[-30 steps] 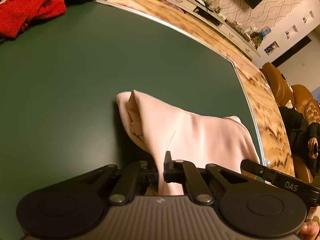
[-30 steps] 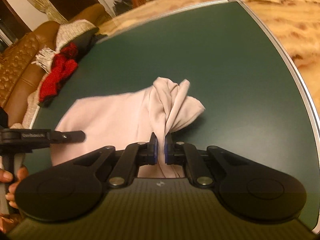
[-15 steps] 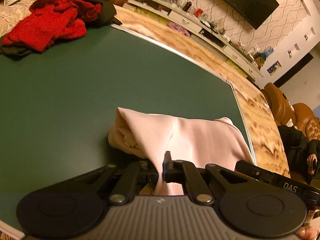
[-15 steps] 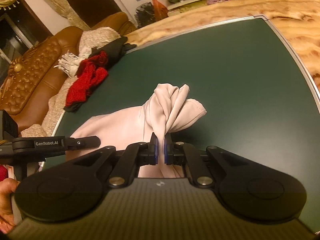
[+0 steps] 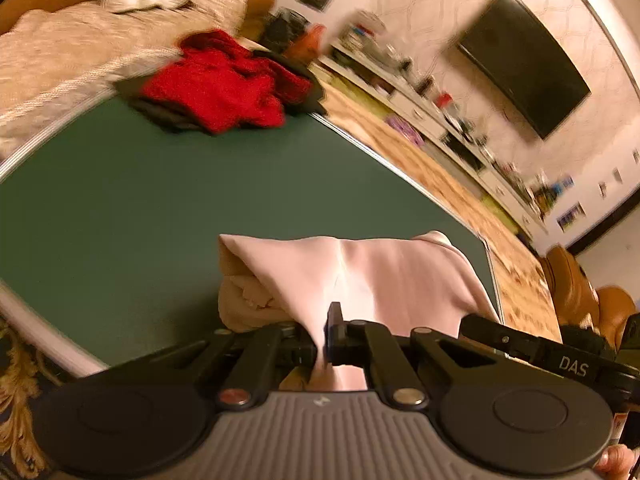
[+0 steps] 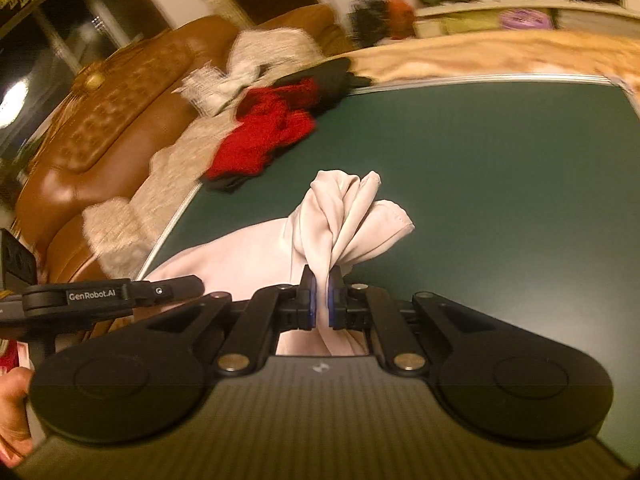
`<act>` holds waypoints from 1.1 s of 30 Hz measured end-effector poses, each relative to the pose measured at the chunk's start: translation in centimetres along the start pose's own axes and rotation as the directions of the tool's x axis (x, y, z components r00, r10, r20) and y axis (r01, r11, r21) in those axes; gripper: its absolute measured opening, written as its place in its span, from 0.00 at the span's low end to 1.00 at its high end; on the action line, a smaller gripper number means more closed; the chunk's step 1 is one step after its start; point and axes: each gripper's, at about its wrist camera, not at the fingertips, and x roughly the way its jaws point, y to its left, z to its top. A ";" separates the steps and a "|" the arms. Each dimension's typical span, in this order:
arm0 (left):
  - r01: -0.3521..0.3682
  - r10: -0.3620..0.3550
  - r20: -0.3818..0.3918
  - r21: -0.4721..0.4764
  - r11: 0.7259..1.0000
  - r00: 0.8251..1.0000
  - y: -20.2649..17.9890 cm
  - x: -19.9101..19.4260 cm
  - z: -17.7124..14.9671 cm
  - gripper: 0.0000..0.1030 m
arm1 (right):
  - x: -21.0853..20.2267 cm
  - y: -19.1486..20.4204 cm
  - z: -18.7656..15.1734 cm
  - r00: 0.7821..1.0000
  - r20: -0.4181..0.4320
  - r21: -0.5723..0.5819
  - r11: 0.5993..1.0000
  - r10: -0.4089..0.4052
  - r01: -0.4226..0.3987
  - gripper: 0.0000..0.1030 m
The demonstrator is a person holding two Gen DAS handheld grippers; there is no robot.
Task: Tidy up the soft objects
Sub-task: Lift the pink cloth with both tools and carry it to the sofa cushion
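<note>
A pale pink garment (image 5: pixel 372 276) hangs stretched between both grippers above the green table (image 5: pixel 160 200). My left gripper (image 5: pixel 322 340) is shut on one bunched edge of it, the cloth running up from between the fingers. In the right wrist view the same pink garment (image 6: pixel 348 216) stands in a twisted bunch above my right gripper (image 6: pixel 321 300), which is shut on it. The other gripper's body (image 6: pixel 100 296) shows at the left there, held by a hand (image 6: pixel 14 404).
A red knit garment (image 5: pixel 224 84) over dark clothing lies at the table's far corner, next to a beige throw (image 5: pixel 80 40) on a brown leather sofa (image 6: pixel 100 120). The table's metal rim (image 5: pixel 400 168) borders a marbled floor. A shelf and wall television (image 5: pixel 524 64) stand beyond.
Both grippers have risen and tilted upward with the pink garment, lifting it off the table. More of the room and the red pile now shows. Grips unchanged.
</note>
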 end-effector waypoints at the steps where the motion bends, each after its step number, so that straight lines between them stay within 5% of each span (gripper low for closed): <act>1: -0.008 0.008 0.017 -0.014 1.000 1.000 0.9 -1.4 -0.2 0.03 | 0.2 1.4 0.0 1.000 -0.009 -0.023 1.000 0.015 -0.015 0.07; 10: -0.088 0.109 0.149 -0.146 0.985 0.983 10.0 -14.9 -3.2 0.03 | 2.5 16.3 -3.1 0.982 -0.126 -0.202 0.965 0.142 -0.165 0.07; 17: -0.132 0.201 0.228 -0.283 0.950 0.953 19.4 -27.0 -7.8 0.03 | 3.7 30.1 -9.4 0.938 -0.259 -0.313 0.899 0.229 -0.306 0.07; 24: -0.237 0.363 0.264 -0.410 0.881 0.893 28.8 -39.5 -15.3 0.03 | 3.8 43.7 -19.0 0.861 -0.407 -0.383 0.799 0.304 -0.464 0.07; 33: -0.335 0.533 0.234 -0.561 0.757 0.813 38.1 -50.5 -24.8 0.04 | 5.5 56.5 -33.0 0.723 -0.614 -0.374 0.691 0.315 -0.619 0.07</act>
